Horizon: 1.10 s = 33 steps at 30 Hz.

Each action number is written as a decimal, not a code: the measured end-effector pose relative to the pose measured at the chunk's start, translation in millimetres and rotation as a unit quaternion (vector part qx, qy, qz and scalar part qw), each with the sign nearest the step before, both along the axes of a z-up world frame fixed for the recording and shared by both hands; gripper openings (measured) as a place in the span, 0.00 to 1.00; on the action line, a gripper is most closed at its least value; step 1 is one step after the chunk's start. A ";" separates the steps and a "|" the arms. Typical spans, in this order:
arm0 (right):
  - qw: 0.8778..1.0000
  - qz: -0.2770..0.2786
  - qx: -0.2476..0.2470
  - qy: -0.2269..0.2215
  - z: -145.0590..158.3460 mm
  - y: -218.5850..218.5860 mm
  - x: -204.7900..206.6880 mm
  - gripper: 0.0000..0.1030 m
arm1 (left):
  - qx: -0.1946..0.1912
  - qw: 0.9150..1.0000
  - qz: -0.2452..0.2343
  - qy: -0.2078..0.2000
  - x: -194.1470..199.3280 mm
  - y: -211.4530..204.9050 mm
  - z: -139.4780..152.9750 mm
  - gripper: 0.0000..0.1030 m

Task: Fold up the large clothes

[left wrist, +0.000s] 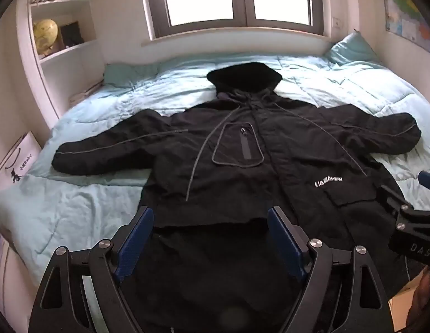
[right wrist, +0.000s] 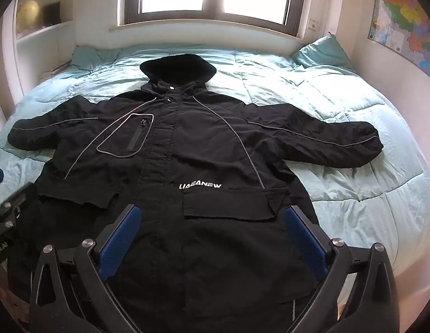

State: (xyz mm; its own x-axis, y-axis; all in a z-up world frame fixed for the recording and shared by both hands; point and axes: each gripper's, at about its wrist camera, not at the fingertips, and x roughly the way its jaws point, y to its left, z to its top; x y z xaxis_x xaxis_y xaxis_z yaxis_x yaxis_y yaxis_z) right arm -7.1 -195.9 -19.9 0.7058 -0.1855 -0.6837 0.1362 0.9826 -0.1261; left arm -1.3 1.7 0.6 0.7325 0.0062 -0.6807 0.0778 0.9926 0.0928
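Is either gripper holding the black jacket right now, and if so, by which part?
Nothing is held. The left gripper and right gripper both hover open above the hem end of the black jacket, which lies spread flat.

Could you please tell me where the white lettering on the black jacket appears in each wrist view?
Left wrist: white lettering right of centre, beyond the right blue finger.
Right wrist: white lettering near centre, above the flap pocket.
Shared landmark: grey-piped chest pocket.
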 end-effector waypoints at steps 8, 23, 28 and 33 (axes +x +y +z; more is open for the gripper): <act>1.000 -0.001 0.012 0.004 -2.9 -8.3 0.1 1.00 | 0.001 1.000 0.003 0.024 5.4 -12.3 -12.1 0.83; 1.000 -0.002 0.025 0.013 -6.7 -10.9 5.0 1.00 | -0.017 0.999 0.004 0.036 6.9 -4.0 -12.5 0.83; 1.000 -0.003 0.021 0.010 -4.7 -8.6 4.1 1.00 | -0.022 0.999 0.007 0.026 3.7 3.6 -10.7 0.83; 1.000 -0.006 0.003 0.001 -1.1 -3.8 -1.0 1.00 | -0.034 0.999 0.004 0.038 6.1 4.8 -16.2 0.83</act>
State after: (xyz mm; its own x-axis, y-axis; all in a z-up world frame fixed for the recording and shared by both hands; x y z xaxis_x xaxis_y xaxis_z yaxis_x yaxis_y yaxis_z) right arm -8.1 -199.7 -20.9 0.7026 -0.1892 -0.6860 0.1475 0.9818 -0.1197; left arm 4.8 6.4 -15.5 0.6784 -0.0362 -0.7338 0.0742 0.9970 0.0195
